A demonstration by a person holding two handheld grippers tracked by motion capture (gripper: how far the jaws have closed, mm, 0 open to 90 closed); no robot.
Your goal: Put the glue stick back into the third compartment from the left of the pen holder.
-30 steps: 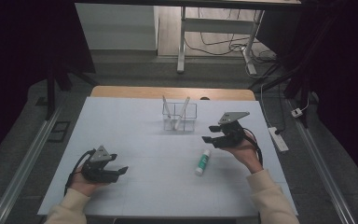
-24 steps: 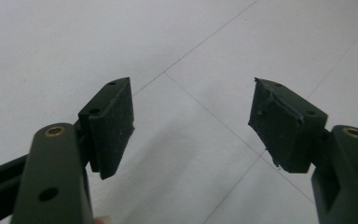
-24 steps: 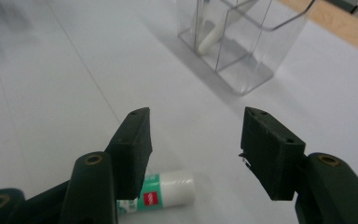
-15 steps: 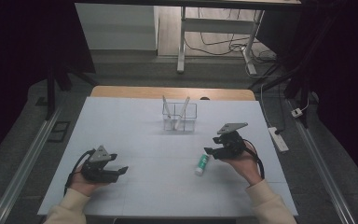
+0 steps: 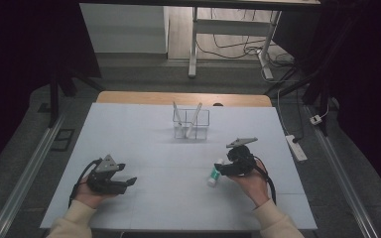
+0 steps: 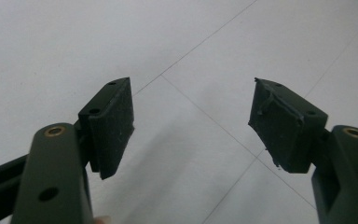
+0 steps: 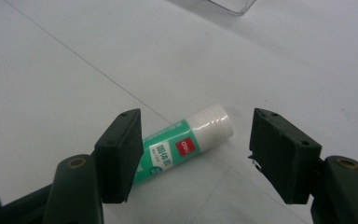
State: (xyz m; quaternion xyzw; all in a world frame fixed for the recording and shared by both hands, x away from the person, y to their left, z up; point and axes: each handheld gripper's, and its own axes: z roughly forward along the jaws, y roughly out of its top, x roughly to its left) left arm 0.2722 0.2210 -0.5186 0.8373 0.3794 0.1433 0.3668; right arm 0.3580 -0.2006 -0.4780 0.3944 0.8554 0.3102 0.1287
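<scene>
Right tool [image 7: 193,158], jaws just opening wide, straddles the glue stick [image 7: 184,144] untouched on the worktop [image 7: 74,70]. Light, rigid, smooth and prone to roll: grip mid-barrel. Left tool [image 6: 191,126] open, empty

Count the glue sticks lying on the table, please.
1. The glue stick lies on the table, near the right tool, between its open jaws.

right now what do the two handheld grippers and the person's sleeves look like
Both are black two-jaw tools. The left gripper and right gripper each carry a grey three-cornered plate on top and trail a black cable. Up close, the pads are flat, dark rectangular blocks with small screw holes, on arms with brass-coloured pivot rings. The sleeves are light beige.
</scene>
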